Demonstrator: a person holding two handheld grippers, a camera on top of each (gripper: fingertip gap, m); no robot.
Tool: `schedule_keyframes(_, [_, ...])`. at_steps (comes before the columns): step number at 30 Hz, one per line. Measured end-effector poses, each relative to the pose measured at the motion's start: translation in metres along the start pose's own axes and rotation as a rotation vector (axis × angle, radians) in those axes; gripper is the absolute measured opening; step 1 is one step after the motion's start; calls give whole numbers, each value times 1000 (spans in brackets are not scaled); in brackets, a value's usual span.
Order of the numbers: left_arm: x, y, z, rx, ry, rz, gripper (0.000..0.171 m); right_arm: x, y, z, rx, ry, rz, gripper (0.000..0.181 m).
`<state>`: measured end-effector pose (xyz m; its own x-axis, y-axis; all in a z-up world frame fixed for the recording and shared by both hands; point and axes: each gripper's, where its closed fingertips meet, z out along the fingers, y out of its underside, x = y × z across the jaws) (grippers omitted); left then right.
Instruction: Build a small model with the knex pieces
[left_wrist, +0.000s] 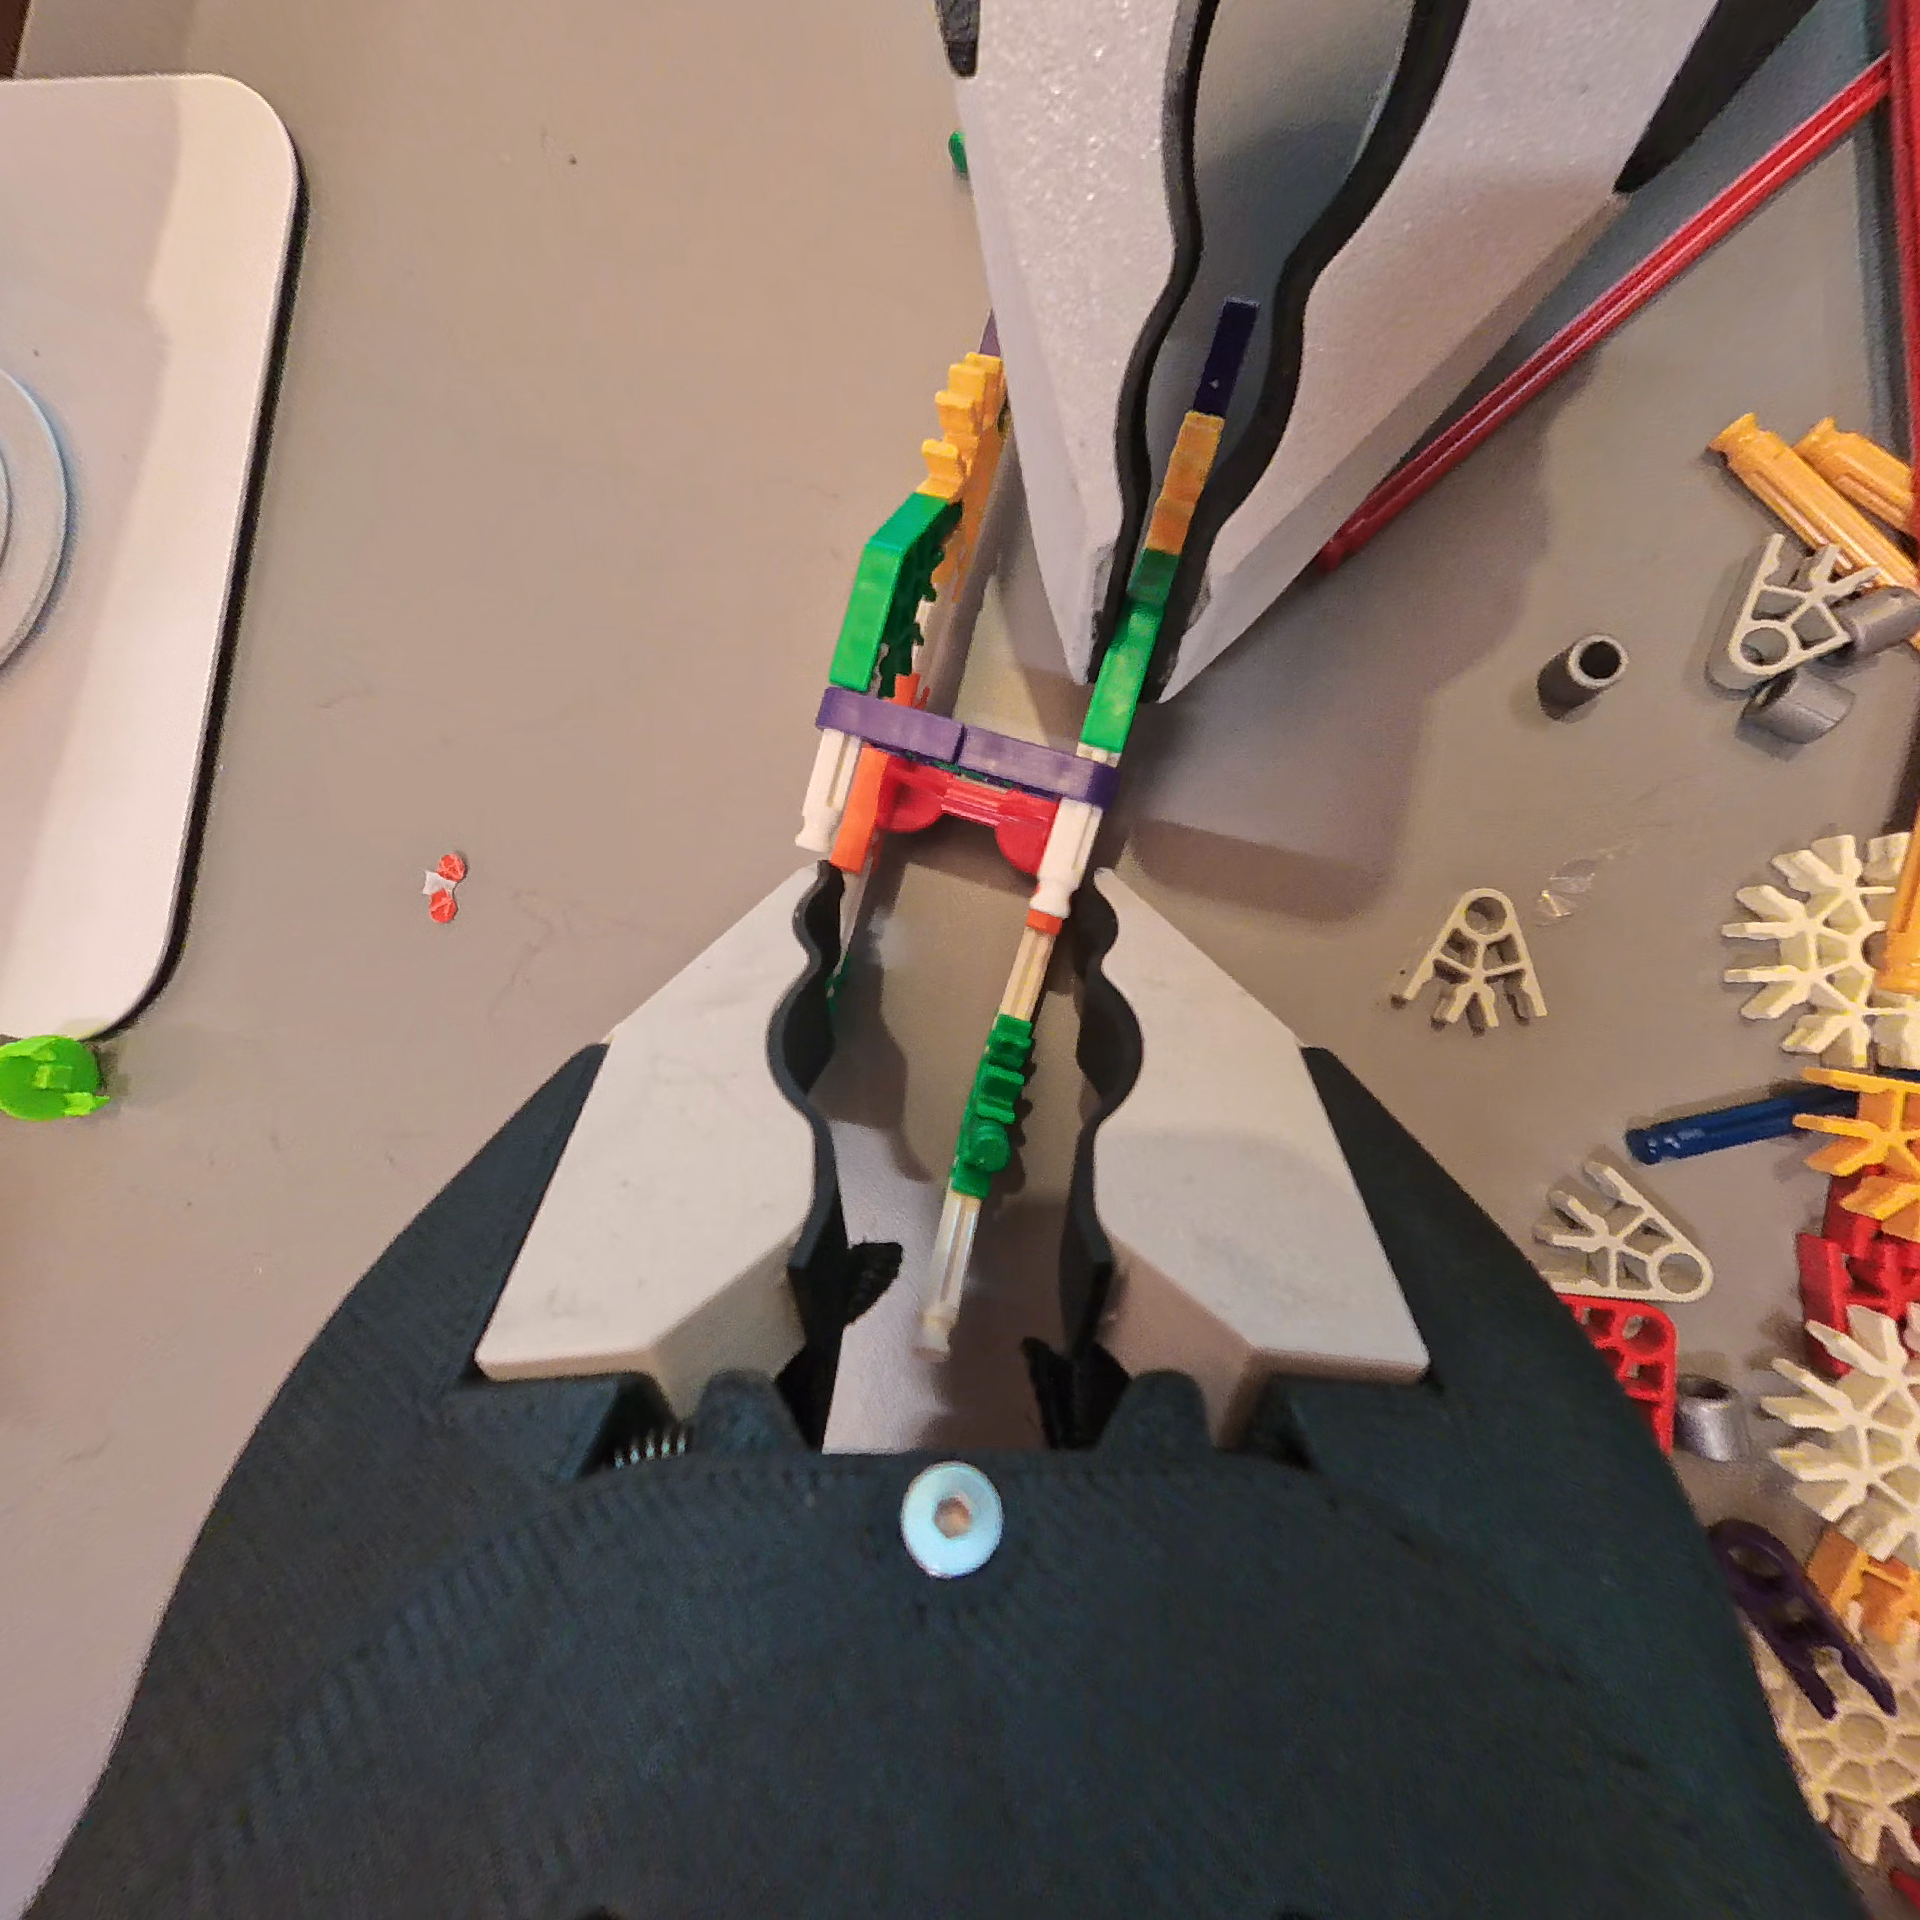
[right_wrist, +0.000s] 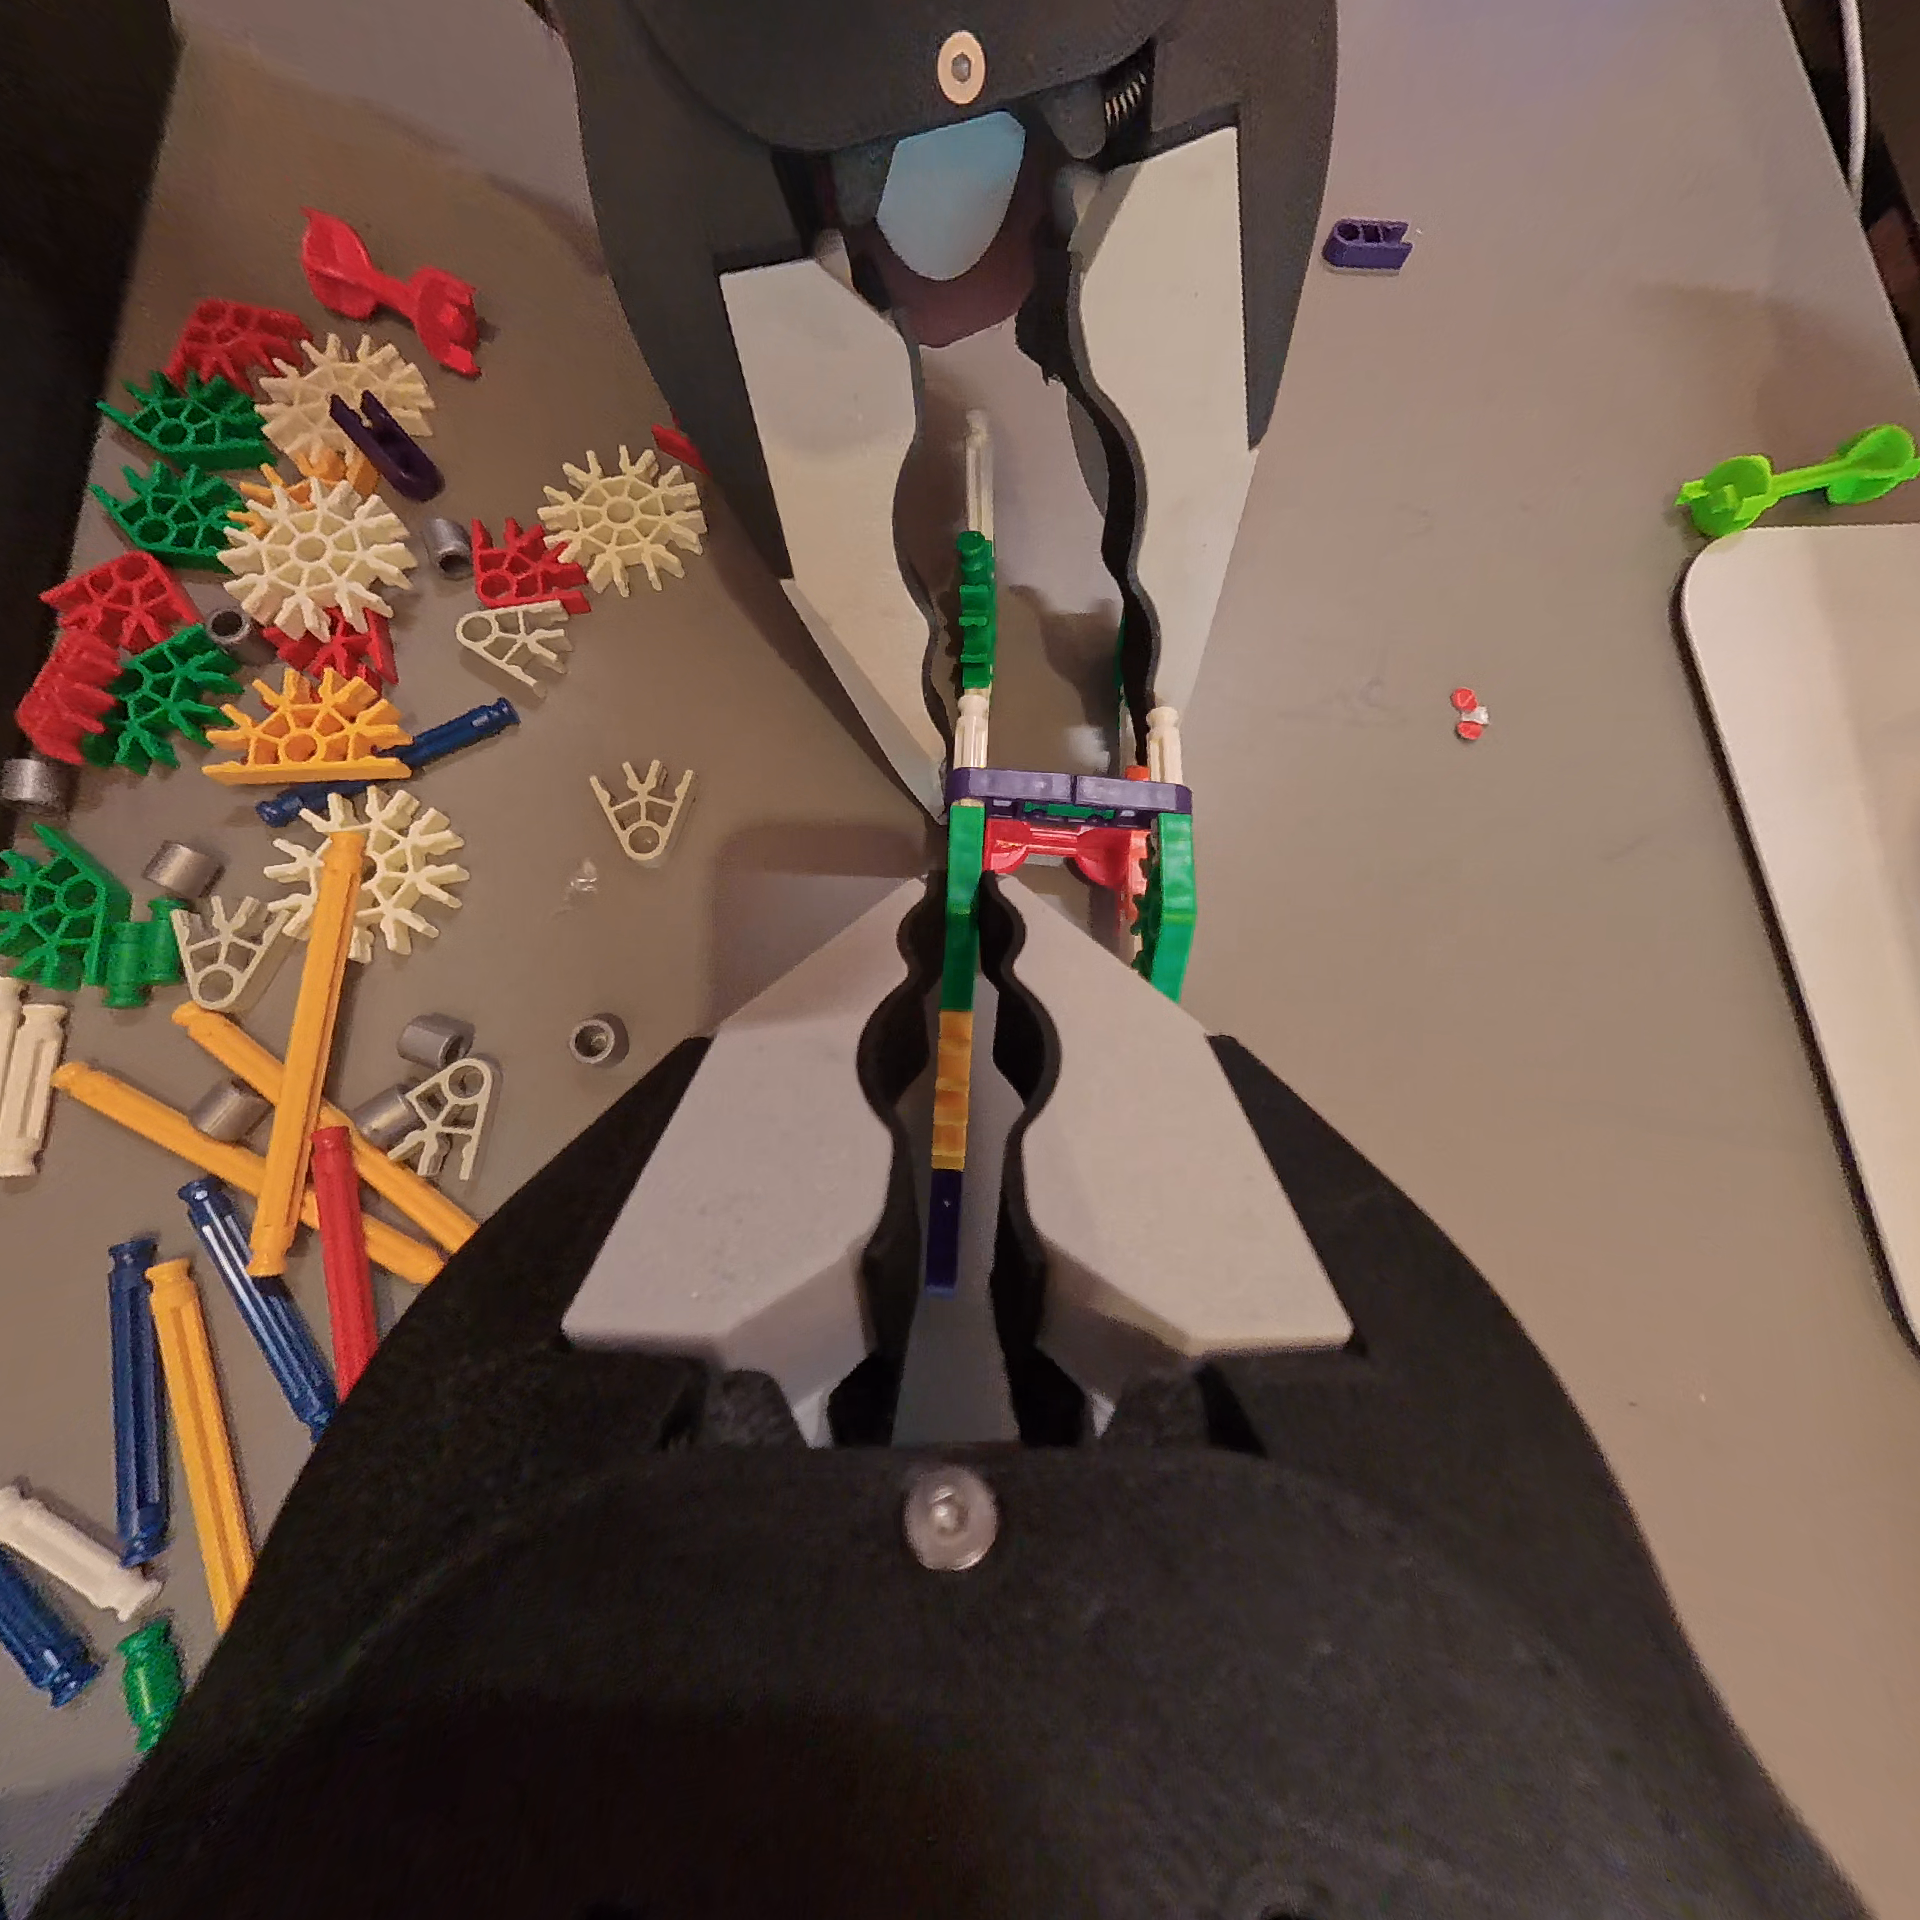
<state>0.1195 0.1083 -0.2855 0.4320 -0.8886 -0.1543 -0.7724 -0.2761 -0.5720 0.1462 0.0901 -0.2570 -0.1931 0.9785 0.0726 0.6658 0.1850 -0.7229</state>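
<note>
A small construction-toy assembly (left_wrist: 966, 753) has a purple crossbar, a red piece under it, and two side strips of green, yellow and dark blue. Two white rod legs stick out of it, one carrying a green connector (left_wrist: 992, 1091). My left gripper (left_wrist: 961, 883) brackets both legs, its jaws held wide with a fingertip against each leg. My right gripper (right_wrist: 961, 883) is shut on one green-yellow-blue side strip (right_wrist: 954, 1049). The two grippers face each other across the assembly (right_wrist: 1065, 795) over the grey table. The right gripper (left_wrist: 1122, 665) shows at the top of the left wrist view.
A pile of loose rods and snowflake connectors (right_wrist: 312, 551) lies beside the grippers and also shows in the left wrist view (left_wrist: 1818, 935). A white pad (left_wrist: 125, 520) lies on the other side, with a lime-green piece (right_wrist: 1797, 483) at its corner. A purple clip (right_wrist: 1366, 244) lies apart. To reach the purple clip (right_wrist: 1366, 244) in a straight line is about 20 centimeters for my left fingers, about 25 centimeters for my right.
</note>
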Motion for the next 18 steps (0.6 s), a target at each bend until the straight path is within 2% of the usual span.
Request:
schedule_keyframes(5, [-2,-1,0,-10,-11,10,42,6,-1,-6,48,17,76,5])
schedule_keyframes(7, [-2,-1,0,-11,-13,8,42,9,-1,-11,48,28,103,22])
schedule_keyframes(11, [-4,-2,1,-17,-32,-38,42,15,4,-30,29,59,116,24])
schedule_keyframes(15, [-6,-3,-5,-7,-50,-77,61,26,20,-48,-15,117,193,32])
schedule_keyframes(18, [-10,-6,-16,33,-46,-108,64,29,40,-46,-74,130,246,46])
